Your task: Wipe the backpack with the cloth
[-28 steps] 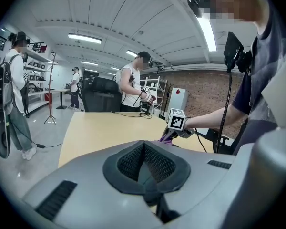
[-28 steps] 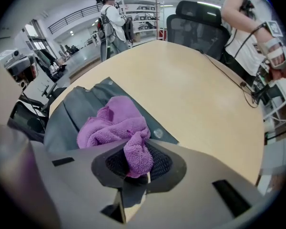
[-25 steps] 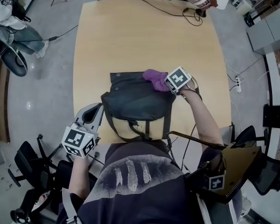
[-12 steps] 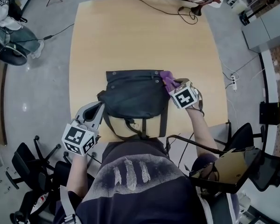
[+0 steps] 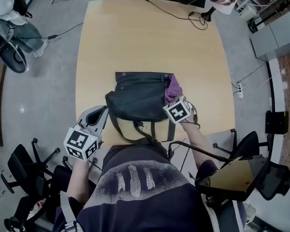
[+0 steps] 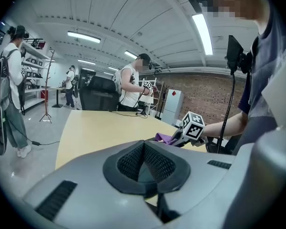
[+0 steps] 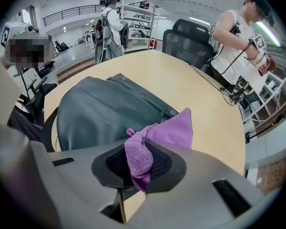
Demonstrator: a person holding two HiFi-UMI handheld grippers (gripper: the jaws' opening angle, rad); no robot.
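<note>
Grips the purple cloth (image 7: 155, 142) in the right hand-held gripper (image 7: 142, 168), jaws closed on its bunched end, at the right edge of the dark backpack (image 5: 137, 98) lying flat on the worktop (image 5: 150, 42). Puts the bag leftward of that gripper, long axis across the worktop, so likely calls for a leftward sweep. Rests the left hand-held gripper (image 5: 99, 116), jaws together and empty, just beside the near-left corner.
</note>
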